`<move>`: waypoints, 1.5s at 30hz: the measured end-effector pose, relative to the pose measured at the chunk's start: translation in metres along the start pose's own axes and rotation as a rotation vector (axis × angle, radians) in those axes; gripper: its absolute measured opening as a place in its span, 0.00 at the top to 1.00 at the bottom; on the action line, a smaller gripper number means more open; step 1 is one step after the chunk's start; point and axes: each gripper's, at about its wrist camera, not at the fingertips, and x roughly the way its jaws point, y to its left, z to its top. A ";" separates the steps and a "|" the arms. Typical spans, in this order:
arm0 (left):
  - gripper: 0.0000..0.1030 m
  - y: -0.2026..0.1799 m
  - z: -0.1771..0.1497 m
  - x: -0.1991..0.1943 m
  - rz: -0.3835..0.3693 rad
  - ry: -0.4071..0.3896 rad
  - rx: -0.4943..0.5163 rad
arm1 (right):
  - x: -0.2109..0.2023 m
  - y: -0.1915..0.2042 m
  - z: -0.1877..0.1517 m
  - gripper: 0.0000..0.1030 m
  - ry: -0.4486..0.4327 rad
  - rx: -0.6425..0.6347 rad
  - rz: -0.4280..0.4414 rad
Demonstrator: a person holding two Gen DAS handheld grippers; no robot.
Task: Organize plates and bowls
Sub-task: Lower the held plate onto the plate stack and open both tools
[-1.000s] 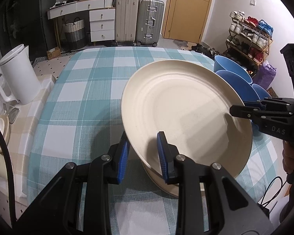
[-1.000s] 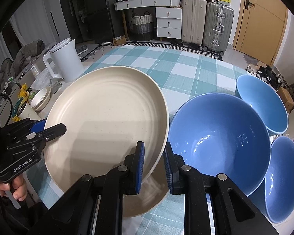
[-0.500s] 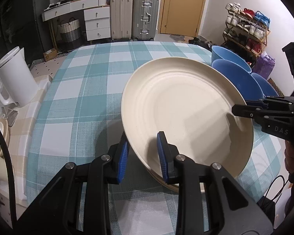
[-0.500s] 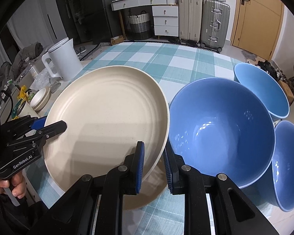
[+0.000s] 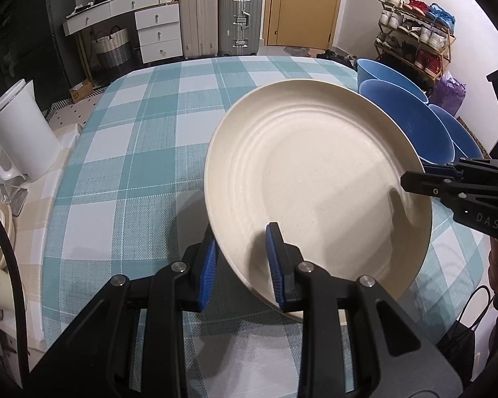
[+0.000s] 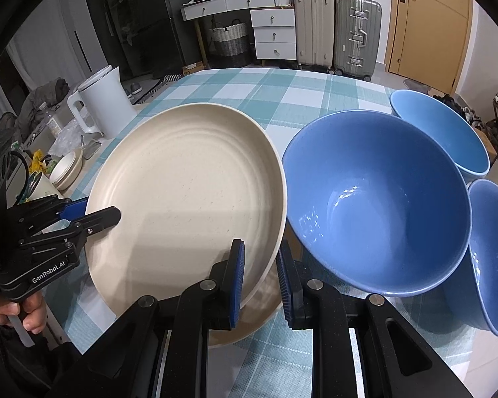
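Both grippers clamp one cream plate [image 5: 315,179] by opposite edges. The left gripper [image 5: 240,265] has its blue-padded fingers closed tight on the near rim, one pad above the plate and one beneath; the right gripper [image 6: 260,275] pinches the rim the same way on the side toward the bowls. The plate is tilted and sits just over a second cream plate [image 6: 265,301] lying on the table [image 5: 132,152] — whether the two touch cannot be told. Three blue bowls stand close together to the right: a large bowl [image 6: 375,199] just beside the held plate, a far bowl [image 6: 445,132] behind it, and a third bowl [image 6: 494,252] at the right edge. A white kettle [image 5: 20,136] stands off the table's left side.
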 end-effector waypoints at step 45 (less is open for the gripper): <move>0.73 -0.012 -0.011 0.031 0.045 0.066 0.066 | 0.024 0.010 -0.017 0.80 0.020 -0.063 -0.131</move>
